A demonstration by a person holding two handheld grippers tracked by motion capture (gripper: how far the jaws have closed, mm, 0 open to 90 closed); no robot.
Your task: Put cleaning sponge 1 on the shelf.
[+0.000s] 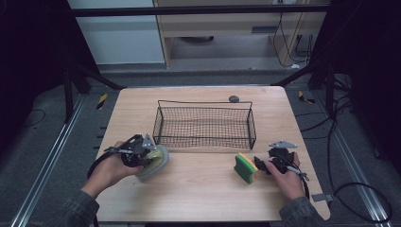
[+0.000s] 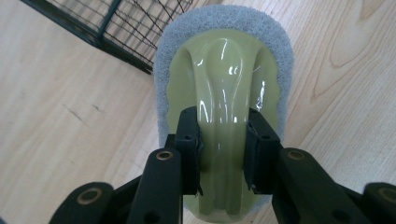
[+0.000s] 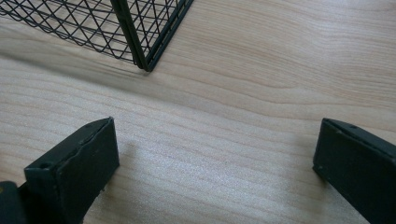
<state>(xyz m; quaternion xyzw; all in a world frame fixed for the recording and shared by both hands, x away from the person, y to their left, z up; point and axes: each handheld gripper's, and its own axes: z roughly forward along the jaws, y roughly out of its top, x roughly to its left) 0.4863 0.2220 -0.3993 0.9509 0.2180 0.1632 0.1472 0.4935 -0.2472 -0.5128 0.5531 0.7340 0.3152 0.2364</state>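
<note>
My left gripper point(image 1: 142, 153) is shut on a scrubber point(image 1: 155, 163) that has a pale green plastic handle and a grey pad, at the table's left front. In the left gripper view both pads point(image 2: 189, 135) press the sides of the scrubber's glossy handle point(image 2: 224, 60), with the grey pad beneath it facing the table. A green and yellow sponge point(image 1: 245, 168) stands on edge at the right front. Just to its right my right gripper point(image 1: 261, 165) is open. In the right gripper view bare wood lies between the wide-spread jaws of that gripper point(image 3: 217, 149).
A black wire basket point(image 1: 204, 142) sits in the middle of the wooden table point(image 1: 198, 194); its corner is close ahead of each gripper point(image 2: 126, 23) point(image 3: 140, 37). A small grey round object point(image 1: 233, 99) lies behind the basket near the far edge.
</note>
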